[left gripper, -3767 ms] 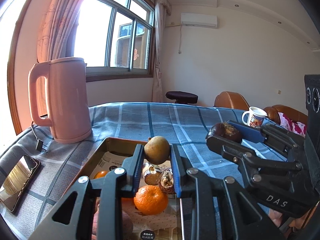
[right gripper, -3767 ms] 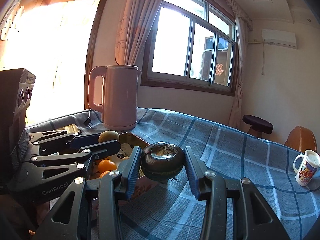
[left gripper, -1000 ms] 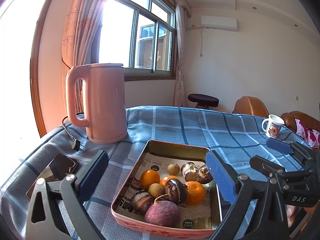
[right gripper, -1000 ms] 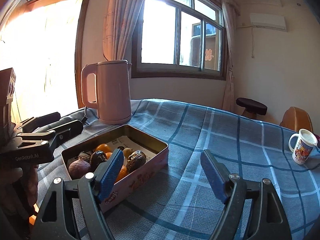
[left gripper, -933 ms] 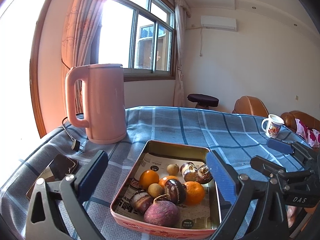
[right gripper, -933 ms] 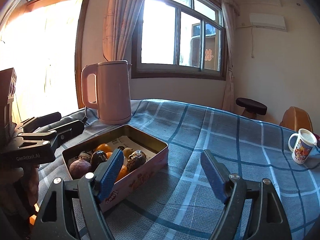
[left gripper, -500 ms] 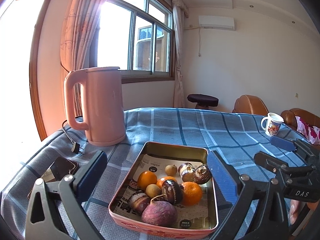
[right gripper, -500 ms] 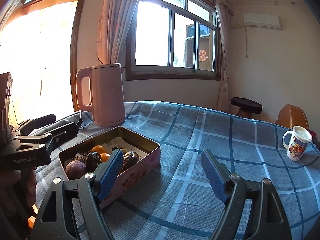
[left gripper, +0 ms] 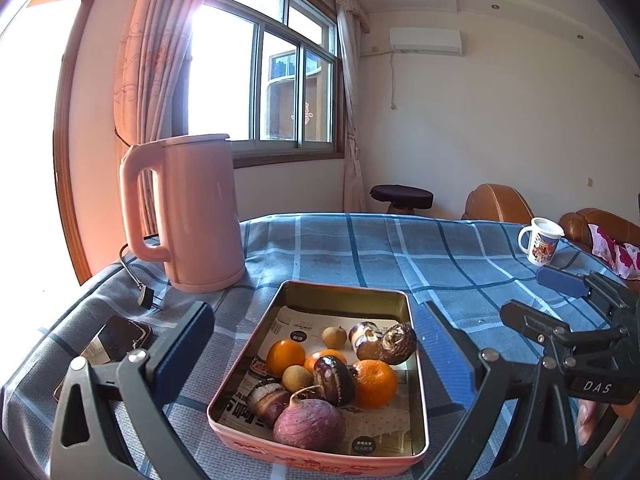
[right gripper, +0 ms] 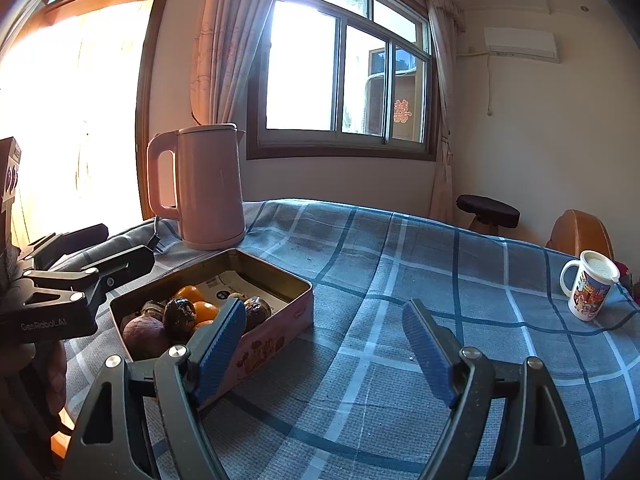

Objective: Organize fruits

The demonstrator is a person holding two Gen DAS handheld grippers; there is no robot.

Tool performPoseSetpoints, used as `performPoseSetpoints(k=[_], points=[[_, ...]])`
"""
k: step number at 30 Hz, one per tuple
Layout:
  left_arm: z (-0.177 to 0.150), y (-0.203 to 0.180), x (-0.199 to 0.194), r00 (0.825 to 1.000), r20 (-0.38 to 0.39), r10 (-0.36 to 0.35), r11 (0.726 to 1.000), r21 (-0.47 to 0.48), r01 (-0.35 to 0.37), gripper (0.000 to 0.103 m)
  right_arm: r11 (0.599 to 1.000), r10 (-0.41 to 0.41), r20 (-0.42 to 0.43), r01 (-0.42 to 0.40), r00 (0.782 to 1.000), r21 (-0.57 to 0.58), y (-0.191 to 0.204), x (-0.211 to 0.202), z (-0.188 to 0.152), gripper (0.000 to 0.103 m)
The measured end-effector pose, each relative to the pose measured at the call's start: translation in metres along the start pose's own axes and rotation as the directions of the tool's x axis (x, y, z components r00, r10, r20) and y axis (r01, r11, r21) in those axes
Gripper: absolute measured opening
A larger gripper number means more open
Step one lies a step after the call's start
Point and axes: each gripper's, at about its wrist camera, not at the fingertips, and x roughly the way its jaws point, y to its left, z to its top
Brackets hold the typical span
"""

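Fruits now in tin (left gripper: 416,364) (both claws empty) — kettle (left gripper: 200,216) behind, mug (right gripper: 590,292) far

Most of the blue plaid tablecloth (right gripper: 400,280) is bare through the centre and right of the right wrist view, so that's the wide open lane; the only thing out there is the mug (right gripper: 591,289) at the far right edge. Left side is the crowded bit; the tin tray (left gripper: 416,364) sits lower centre in the left wrist view with its raised walls, piled with fruit; the pink kettle (left gripper: 192,216) stands tall behind it at centre left, near but not touching; its cord and plug (left gripper: 142,298) trail along the cloth, and a phone (left gripper: 116,340) lies flat at lower left.
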Motion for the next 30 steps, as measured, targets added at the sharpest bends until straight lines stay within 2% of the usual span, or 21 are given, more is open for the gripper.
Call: performPoseSetpoints(k=[16,30], points=[[0.006,-0.012,-0.011,0.999,0.041,0.01,1.0,0.025,-0.011,0.103,0.999,-0.051,0.026,0.051,0.998,-0.015,-0.008,-0.01,0.0,0.082],[0.004,-0.015,-0.008,0.999,0.043,0.018,0.999,0.04,-0.019,0.103,0.998,-0.06,0.019,0.06,0.998,-0.013,-0.011,-0.009,-0.004,0.082]])
